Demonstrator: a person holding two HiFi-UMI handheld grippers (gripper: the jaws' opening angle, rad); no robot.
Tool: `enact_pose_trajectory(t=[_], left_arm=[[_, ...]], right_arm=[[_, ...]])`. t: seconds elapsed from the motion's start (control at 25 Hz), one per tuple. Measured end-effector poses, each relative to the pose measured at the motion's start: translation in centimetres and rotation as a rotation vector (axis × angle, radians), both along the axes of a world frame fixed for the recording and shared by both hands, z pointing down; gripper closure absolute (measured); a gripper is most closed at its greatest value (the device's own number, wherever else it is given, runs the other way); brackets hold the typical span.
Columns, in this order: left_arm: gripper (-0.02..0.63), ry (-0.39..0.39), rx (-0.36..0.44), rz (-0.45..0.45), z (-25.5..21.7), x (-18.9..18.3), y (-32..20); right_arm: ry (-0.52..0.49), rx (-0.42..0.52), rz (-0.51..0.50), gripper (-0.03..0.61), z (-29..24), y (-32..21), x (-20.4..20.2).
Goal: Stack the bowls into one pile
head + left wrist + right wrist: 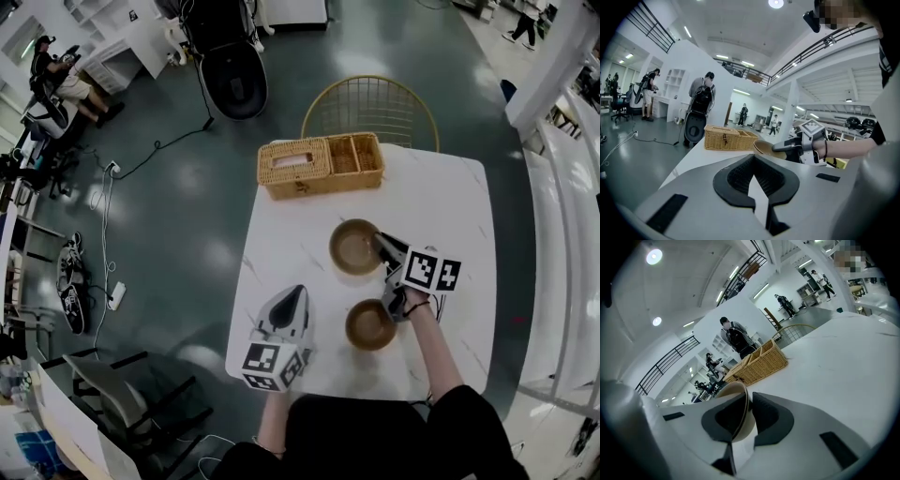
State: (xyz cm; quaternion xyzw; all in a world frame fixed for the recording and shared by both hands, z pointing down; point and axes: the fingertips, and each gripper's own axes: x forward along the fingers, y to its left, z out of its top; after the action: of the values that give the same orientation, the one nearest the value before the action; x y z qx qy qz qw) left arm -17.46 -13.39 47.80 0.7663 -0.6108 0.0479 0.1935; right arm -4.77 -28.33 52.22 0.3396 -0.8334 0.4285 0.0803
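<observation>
Two brown bowls are over the white table. My right gripper is shut on the right rim of the farther bowl. In the right gripper view the thin rim stands on edge between the dark pads. The left gripper view shows that bowl tilted, pinched by the right gripper. The nearer bowl sits on the table just left of my right wrist. My left gripper is left of the nearer bowl, tips together, with nothing between them.
A wicker basket with compartments stands at the table's far edge, with a gold wire chair behind it. The table's left edge drops to the floor, where cables lie. A person stands beyond the basket.
</observation>
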Motion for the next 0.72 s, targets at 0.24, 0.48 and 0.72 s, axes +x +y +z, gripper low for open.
enact_pose_trajectory(t=[0.24,0.48,0.72], left_arm=[[0.6,0.002,0.004,0.017,-0.8,0.7,0.6],[0.6,0.003,0.008,0.035,-1.0,1.6,1.0],[0.599,0.003,0.007,0.056,-1.2,2.8,1.3]], right_arm=[[-0.054,0.019,-0.033,0.534,-1.7,1.5,1.3],[-0.083,0.042,-0.103,0.534,-2.4,3.8,2.3],[-0.087,0.057,-0.197,0.534,-2.6,6.4,3.1]])
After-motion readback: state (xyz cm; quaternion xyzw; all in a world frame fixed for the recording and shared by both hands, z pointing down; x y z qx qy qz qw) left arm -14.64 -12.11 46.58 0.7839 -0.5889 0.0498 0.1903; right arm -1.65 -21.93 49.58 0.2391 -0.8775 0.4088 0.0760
